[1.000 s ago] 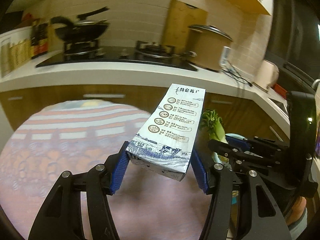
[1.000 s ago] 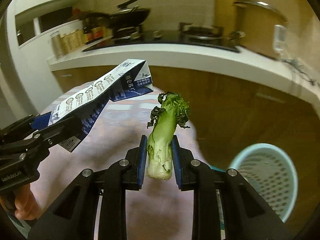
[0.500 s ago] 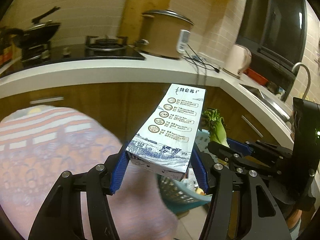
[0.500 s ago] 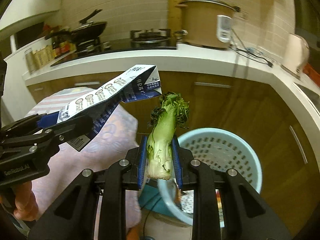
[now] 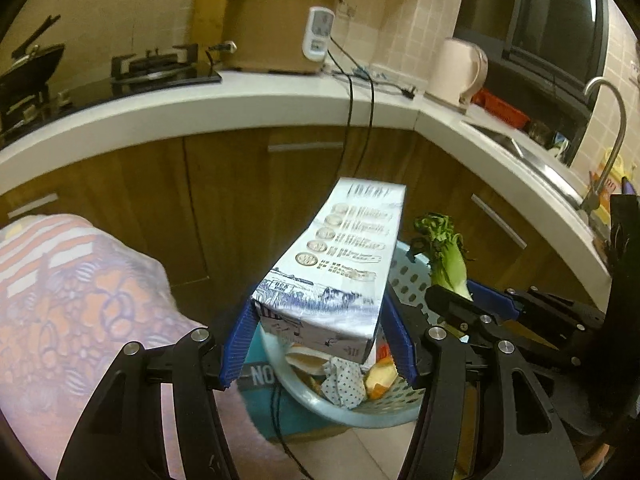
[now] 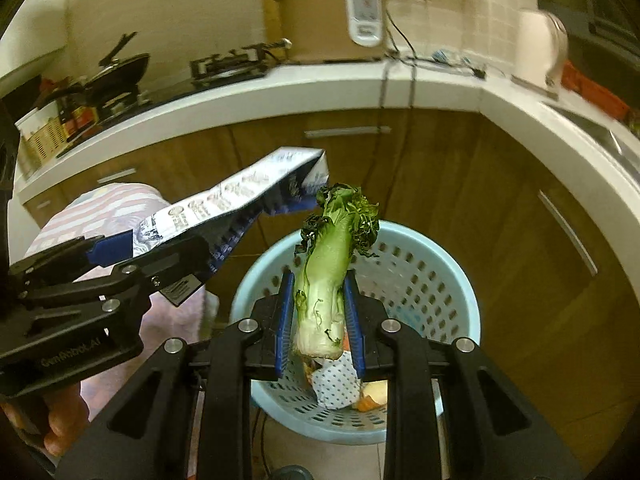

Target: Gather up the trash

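Observation:
A white and blue milk carton [image 5: 340, 264] sticks out forward from my left gripper [image 5: 318, 344], whose blue pads press on its near end. In the right wrist view the same carton [image 6: 224, 212] shows at the left. My right gripper [image 6: 320, 324] is shut on the pale stalk of a wilted green vegetable [image 6: 332, 272], leaves pointing up. Both held things hang above a light blue perforated waste basket [image 6: 420, 276], also seen under the carton [image 5: 404, 280]. Inside the basket lie a dotted paper scrap [image 6: 334, 386] and orange peel pieces [image 5: 380, 380].
A wooden cabinet front [image 6: 460, 168] under a white L-shaped counter [image 5: 224, 104] rises just behind the basket. On the counter stand a rice cooker [image 5: 280, 28], a kettle [image 5: 460, 68] and a stove [image 5: 152, 68]. A patterned cloth-covered table [image 5: 72, 312] is at the left. Black cables [image 5: 356, 120] hang down.
Both grippers swung right from over the cloth-covered table to above the basket, each keeping its grip. The basket now sits right under the carton and the vegetable.

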`<state>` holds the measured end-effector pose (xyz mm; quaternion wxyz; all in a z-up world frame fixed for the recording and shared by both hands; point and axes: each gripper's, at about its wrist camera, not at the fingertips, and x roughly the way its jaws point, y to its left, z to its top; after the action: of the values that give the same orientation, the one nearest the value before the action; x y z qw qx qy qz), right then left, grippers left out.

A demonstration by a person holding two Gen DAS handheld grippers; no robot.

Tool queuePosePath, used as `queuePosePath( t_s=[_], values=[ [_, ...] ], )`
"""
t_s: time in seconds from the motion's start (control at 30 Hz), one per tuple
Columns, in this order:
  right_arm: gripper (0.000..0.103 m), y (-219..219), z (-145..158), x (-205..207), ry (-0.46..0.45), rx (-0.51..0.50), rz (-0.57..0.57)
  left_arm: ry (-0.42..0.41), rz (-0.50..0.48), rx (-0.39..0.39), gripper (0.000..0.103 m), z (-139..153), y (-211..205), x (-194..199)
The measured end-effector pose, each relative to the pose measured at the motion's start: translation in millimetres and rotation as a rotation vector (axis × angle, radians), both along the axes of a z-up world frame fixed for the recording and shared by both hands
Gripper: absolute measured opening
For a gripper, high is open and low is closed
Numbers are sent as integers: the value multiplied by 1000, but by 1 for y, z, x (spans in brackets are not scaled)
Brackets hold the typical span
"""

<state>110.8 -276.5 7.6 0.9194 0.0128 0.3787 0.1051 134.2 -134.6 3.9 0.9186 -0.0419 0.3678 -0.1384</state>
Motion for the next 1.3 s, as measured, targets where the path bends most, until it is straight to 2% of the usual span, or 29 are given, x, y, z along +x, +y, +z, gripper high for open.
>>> queuePosePath(
  t_s=[0.4,0.57,0.63,0.7,0.83,1.03,1.3],
  values=[
    [22,-18,-46,27,141,29,-35,81,-11,34,54,-30,-21,30],
    [25,-28,-59,31,183,60,-60,107,-20,9,68,-39,-18,32],
    [30,-30,-57,31,180,70,-69,107,-28,-6,69,-38,-17,32],
    [47,-34,-53,29,165,82,-81,102,-28,-15,70,-37,-16,31],
    [48,-39,-42,23,131,82,-89,92,-17,-20,70,-33,-11,26],
    [48,-37,-14,5,48,67,-84,6,42,-40,70,-6,5,0],
    [49,-27,35,-24,-102,81,-83,-198,163,34,81,45,22,-58]
  ],
)
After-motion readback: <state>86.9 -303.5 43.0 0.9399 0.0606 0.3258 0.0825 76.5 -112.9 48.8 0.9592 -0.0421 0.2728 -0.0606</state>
